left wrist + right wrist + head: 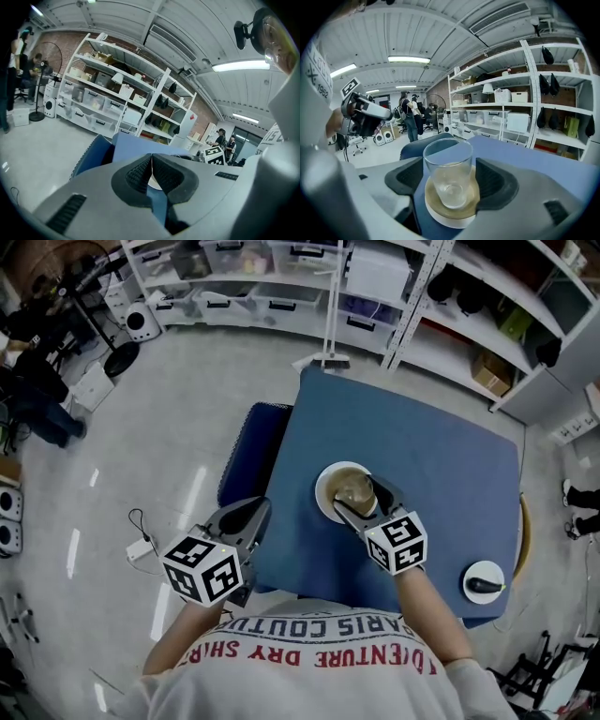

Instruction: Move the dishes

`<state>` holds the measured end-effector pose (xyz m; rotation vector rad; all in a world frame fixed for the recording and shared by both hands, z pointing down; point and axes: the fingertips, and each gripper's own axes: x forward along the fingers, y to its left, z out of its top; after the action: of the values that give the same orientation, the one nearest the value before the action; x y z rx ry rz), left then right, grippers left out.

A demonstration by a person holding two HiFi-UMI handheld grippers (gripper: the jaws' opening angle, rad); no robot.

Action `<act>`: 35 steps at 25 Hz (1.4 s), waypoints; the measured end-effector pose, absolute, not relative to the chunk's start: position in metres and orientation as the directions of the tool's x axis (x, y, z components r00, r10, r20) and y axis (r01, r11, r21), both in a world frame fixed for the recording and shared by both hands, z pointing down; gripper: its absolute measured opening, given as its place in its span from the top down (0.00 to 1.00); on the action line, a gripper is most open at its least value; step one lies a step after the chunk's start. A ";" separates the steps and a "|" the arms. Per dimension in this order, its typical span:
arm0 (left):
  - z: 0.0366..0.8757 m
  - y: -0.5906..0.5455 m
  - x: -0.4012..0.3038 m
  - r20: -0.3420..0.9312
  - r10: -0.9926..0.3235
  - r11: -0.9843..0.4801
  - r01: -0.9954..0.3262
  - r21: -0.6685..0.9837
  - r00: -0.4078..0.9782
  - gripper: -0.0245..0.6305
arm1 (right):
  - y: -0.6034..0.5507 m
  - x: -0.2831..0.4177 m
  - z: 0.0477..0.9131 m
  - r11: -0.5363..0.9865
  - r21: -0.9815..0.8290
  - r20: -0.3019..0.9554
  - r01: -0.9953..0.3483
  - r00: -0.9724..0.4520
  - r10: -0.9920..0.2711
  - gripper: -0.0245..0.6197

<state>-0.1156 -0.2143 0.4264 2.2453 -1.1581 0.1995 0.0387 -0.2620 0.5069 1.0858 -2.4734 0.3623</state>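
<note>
1. Currently the right gripper (364, 500) is released, jaws astride the glass (448, 168) on its saucer (440, 218), mid-frame on the blue table (441, 465).
2. The left gripper (151, 176), clenched on nothing, hangs lower left.
3. Seemingly nothing is moved yet; another small plate (487, 568) sits lower right.

It was a lab-like workroom: white metal shelving (281, 277) stacked with plastic bins (230, 254), a brick wall (61, 40), strip lights (408, 59) and a ceiling vent (171, 42).
</note>
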 end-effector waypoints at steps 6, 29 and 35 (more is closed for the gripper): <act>0.428 -0.216 -0.118 0.386 -0.698 -0.427 -0.783 0.451 0.603 0.92 | -0.264 0.039 0.504 0.657 -0.059 0.457 -0.752 -0.606 -0.652 0.51; 0.420 -0.209 -0.120 0.359 -0.713 -0.426 -0.779 0.460 0.602 0.92 | -0.262 0.031 0.484 0.712 -0.022 0.457 -0.702 -0.641 -0.617 0.52; 0.411 -0.207 -0.111 0.348 -0.701 -0.457 -0.767 0.450 0.622 0.92 | -0.257 0.039 0.465 0.709 -0.038 0.442 -0.704 -0.648 -0.620 0.52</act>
<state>-0.1106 -0.2072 0.4111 2.2692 -1.1488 0.1503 0.0392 -0.2568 0.4654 1.0248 -2.5176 0.2897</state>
